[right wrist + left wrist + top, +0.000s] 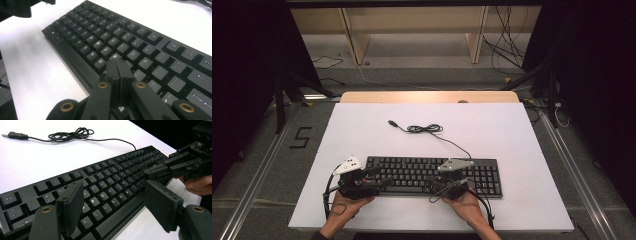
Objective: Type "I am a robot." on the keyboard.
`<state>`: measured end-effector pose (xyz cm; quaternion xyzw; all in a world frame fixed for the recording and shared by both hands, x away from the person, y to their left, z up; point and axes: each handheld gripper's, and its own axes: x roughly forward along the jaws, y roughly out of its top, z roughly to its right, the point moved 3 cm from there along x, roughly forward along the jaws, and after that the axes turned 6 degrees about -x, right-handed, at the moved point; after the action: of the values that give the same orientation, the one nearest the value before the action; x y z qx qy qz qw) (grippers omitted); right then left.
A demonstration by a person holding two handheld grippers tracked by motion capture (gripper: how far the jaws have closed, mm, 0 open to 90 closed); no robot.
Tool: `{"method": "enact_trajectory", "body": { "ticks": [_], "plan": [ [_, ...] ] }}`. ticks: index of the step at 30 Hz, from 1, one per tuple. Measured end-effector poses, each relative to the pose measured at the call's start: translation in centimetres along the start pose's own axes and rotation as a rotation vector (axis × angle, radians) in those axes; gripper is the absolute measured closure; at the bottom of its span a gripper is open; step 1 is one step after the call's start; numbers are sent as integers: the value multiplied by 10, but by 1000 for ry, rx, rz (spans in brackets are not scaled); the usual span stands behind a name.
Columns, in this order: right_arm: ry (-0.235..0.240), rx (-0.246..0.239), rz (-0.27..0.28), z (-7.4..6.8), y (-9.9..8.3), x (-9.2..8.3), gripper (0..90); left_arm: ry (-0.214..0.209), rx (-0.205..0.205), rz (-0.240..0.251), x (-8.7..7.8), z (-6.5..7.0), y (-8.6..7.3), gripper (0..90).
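Note:
A black keyboard [432, 172] lies across the near half of the white table [362, 130]. Its thin cable [424, 129] runs back to a loose coil and ends in a USB plug [393, 122]. My left gripper [384, 181] hovers over the keyboard's left end. In the left gripper view it [113, 187] stands open, with the letter keys [110, 190] showing between the two pads. My right gripper [429, 179] is over the middle of the keyboard. In the right gripper view it [117, 62] is shut with nothing between its jaws, and its tip sits low over the keys [110, 42].
The cable coil [71, 133] and the plug [16, 135] lie on the table beyond the keyboard. A wooden strip [427, 96] borders the table's far edge. Loose wires [507, 45] lie on the floor behind it. Black frame posts [279, 100] stand at both sides.

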<state>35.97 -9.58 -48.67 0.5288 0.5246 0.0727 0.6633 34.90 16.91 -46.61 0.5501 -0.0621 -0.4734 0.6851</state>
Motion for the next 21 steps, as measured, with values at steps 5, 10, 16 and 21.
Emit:
{"method": "enact_trajectory", "body": {
  "ticks": [5, 10, 16, 21],
  "plan": [
    [-5, -1, -9, 1, -1, 2, 900, -1, 7, 4, -2, 2, -2, 310],
    [-5, -3, -17, 1, -1, 4, 900, -2, 7, 8, -4, 2, -4, 305],
    [-8, 2, -27, 2, -2, 7, 900, 2, 13, 9, -7, 1, -5, 303],
    [-7, 1, -31, 2, -2, 9, 900, 1, 10, 14, -8, 2, -7, 301]
  ]
}}
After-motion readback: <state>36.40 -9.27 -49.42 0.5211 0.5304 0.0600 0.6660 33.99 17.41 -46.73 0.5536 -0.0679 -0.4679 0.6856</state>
